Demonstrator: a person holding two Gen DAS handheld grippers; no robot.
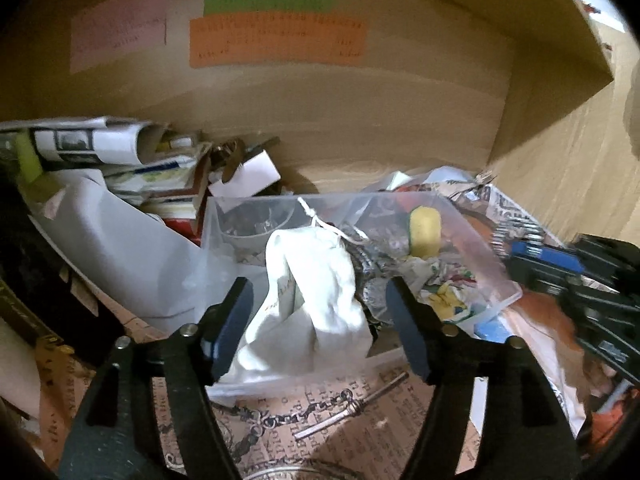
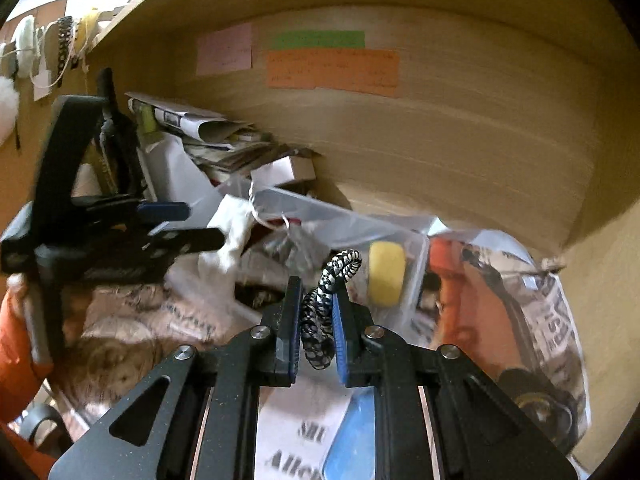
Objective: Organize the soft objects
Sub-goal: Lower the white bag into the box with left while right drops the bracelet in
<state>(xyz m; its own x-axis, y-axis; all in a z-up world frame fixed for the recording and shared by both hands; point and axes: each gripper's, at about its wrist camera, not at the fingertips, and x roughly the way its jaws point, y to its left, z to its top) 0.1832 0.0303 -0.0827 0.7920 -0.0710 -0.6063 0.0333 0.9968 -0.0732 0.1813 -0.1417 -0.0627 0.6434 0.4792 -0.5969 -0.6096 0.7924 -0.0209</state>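
**Right grip had the cord; left sat wide at the pouch**

Right gripper (image 2: 316,320): jaws pinched on a black-and-white braided cord (image 2: 325,300), which rose between the pads and curled over at the top, towards the yellow sponge (image 2: 386,278). Left gripper (image 1: 320,328): jaws spread wide, one either side of the white drawstring pouch (image 1: 316,292), not touching it as far as the left wrist view showed. Pouch slumped over the near wall of the clear plastic bin (image 1: 492,264), half in, half out. Sponge stood on edge inside the bin w/ patterned cloth scraps beside it. Bin sat on a cluttered surface of newsprint, w/ a metal chain and key (image 1: 340,412) lying just in front of it, and papers stacked at the back left.

Risks, as a judgement:
- Cord was held over a short stretch only; the rest looked to run down into the bin clutter. A pull could drag or snag other bits and tip them out.
- Braid is slippery and round, so it could slide out through the pads if tugged.
- Pouch hung off-balance on the bin wall; closing on loose cloth could grab only a fold and let it drop outside.
- Both grippers were close together near the bin; a collision was possible.
- Bin is light, so a one-sided pull could shift it.
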